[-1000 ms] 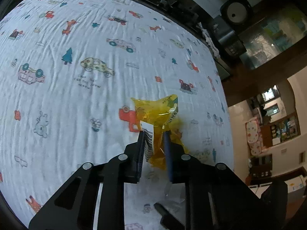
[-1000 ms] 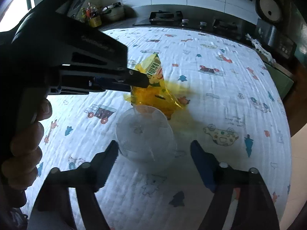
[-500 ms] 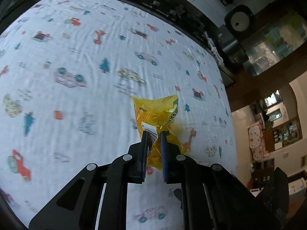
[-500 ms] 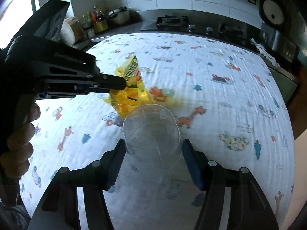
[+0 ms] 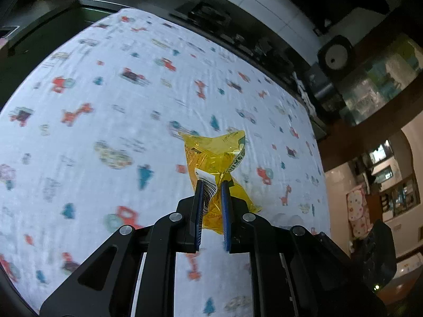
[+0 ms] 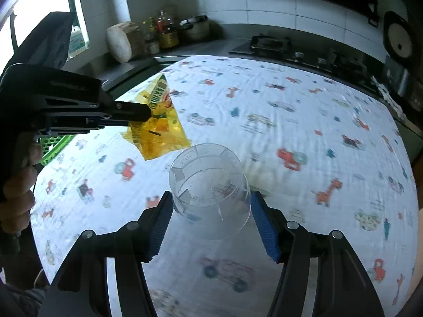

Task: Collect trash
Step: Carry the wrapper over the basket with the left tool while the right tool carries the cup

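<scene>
Left claw (image 5: 212, 185): pads pressed together on the barcoded edge of a crumpled yellow wrapper (image 5: 215, 155), which hangs clear above the desk (image 5: 105, 105) with its cartoon-print cloth. Right claw (image 6: 211, 206): its jaws have just been closing and now pinch a clear plastic cup (image 6: 208, 190) by its sides, base pointing away from the camera, lifted off the cloth. In the right wrist view a hand (image 6: 18, 190) holds the left claw's grip, with a green basket (image 6: 53, 145) partly visible behind it at the desk's edge.
</scene>
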{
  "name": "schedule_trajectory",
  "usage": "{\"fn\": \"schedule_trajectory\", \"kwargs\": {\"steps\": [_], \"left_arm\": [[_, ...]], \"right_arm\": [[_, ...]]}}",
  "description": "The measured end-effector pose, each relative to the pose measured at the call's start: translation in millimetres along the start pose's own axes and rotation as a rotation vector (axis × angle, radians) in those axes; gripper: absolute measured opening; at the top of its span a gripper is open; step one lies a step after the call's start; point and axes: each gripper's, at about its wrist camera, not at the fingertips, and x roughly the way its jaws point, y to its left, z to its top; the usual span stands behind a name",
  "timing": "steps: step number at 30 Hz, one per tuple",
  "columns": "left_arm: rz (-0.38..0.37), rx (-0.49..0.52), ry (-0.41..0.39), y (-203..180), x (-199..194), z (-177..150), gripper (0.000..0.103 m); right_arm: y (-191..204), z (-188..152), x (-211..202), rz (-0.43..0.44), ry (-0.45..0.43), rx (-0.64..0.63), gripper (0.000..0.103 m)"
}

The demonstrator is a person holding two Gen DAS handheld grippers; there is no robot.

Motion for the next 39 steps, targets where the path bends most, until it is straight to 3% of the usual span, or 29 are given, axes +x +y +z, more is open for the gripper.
{"fn": "schedule_trajectory", "kwargs": {"steps": [18,39], "left_arm": [[0.065,-0.034,-0.094,92,-84,10,0.012],[0.209,-0.217,-0.241,251,-194,13,0.012]], "right_arm": [[86,29,16,0.042,-0.016,-0.076,0.059],[209,71,56,0.156,-0.011,-0.205,0.059]]}}
